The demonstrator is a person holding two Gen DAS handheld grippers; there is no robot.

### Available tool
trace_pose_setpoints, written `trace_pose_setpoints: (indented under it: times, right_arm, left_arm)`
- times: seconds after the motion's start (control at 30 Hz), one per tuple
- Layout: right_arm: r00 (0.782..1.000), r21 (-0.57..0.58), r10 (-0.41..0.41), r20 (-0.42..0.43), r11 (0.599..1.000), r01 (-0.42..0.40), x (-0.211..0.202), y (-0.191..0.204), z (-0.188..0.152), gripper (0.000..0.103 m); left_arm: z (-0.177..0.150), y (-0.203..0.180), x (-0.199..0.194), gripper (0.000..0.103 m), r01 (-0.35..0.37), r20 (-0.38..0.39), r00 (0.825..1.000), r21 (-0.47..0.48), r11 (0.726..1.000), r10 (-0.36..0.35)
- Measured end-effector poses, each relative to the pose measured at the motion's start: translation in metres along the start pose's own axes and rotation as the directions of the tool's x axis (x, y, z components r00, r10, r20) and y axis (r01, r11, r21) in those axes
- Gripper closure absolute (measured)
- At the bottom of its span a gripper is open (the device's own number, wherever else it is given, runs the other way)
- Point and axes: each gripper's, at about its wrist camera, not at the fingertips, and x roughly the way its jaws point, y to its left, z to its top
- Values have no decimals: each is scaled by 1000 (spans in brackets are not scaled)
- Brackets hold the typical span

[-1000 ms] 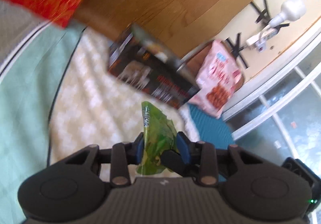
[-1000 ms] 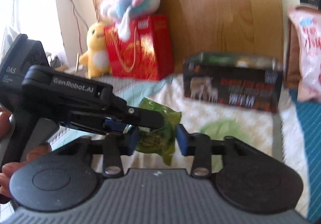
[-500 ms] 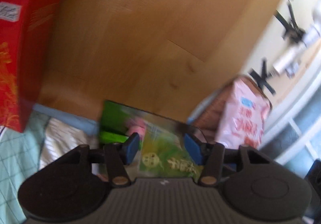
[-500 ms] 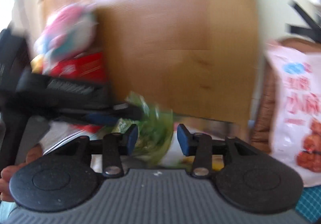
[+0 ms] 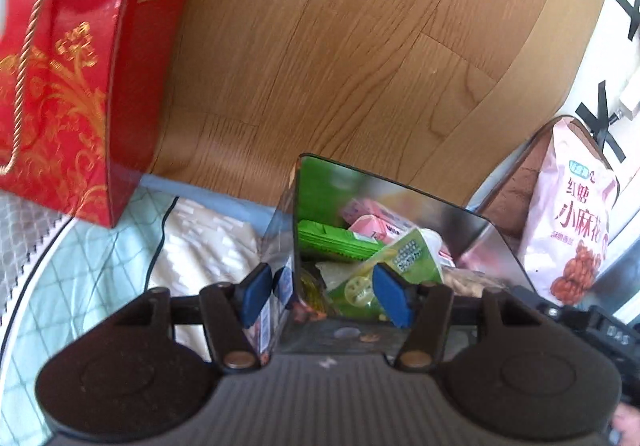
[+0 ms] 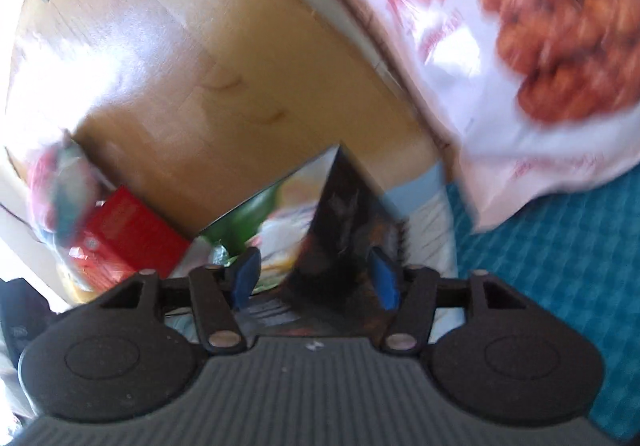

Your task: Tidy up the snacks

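Blue pads of the left gripper (image 5: 326,296) were opening, straddling the box (image 5: 472,242) wall, green packet (image 5: 390,266) lying loose inside among other snacks. Right gripper (image 6: 316,278) was opening too, nothing gripped, box corner (image 6: 344,230) between its pads, view blurred. Red bag (image 5: 76,70) stood left by the wood board (image 5: 340,46), pink bag (image 5: 572,222) right.

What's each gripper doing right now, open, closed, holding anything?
Left gripper: jaws opening, holding nothing; green snack packet lies in the box beyond them.
Right gripper: jaws opening, nothing gripped; the box's dark corner sits between the fingers.
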Motion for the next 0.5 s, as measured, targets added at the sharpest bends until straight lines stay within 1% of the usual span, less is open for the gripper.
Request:
trace_pose_setpoints:
  times: [0.1, 0.17, 0.23, 0.27, 0.3, 0.33, 0.4, 0.47, 0.5]
  right_arm:
    - [999, -45, -44, -11, 998, 44, -4, 14, -6, 37]
    - [999, -62, -50, -18, 997, 49, -11, 22, -13, 37]
    - [999, -80, -37, -16, 996, 35, -17, 28, -22, 33]
    - [999, -78, -33, -15, 996, 32, -19, 28, -24, 33]
    - [999, -72, -29, -13, 997, 28, -21, 26, -22, 33]
    - [1000, -58, -29, 1, 998, 29, -25, 25, -21, 33]
    - [995, -49, -68, 71, 996, 72, -44, 29, -22, 33]
    - [991, -90, -51, 125, 994, 62, -69, 37, -31, 32]
    - [991, -114, -35, 132, 992, 50, -79, 38, -40, 31]
  left_arm:
    - [-5, 5, -12, 47, 16, -2, 1000, -36, 999, -16]
    - [-8, 10, -17, 45, 23, 5, 1000, -62, 998, -22]
    - [-14, 7, -20, 38, 24, 16, 1000, -29, 999, -23]
    - [-16, 3, -21, 36, 18, 12, 1000, -7, 1000, -18]
    - [-16, 2, -23, 33, 18, -1, 1000, -4, 1000, -18]
    - [-15, 2, -28, 32, 28, -1, 1000, -14, 1000, -28]
    - [-19, 8, -50, 32, 56, 41, 998, -39, 998, -55]
    - [-32, 17, -78, 31, 80, 102, 992, -44, 996, -75]
    - [-41, 23, -91, 29, 93, 118, 989, -44, 995, -87]
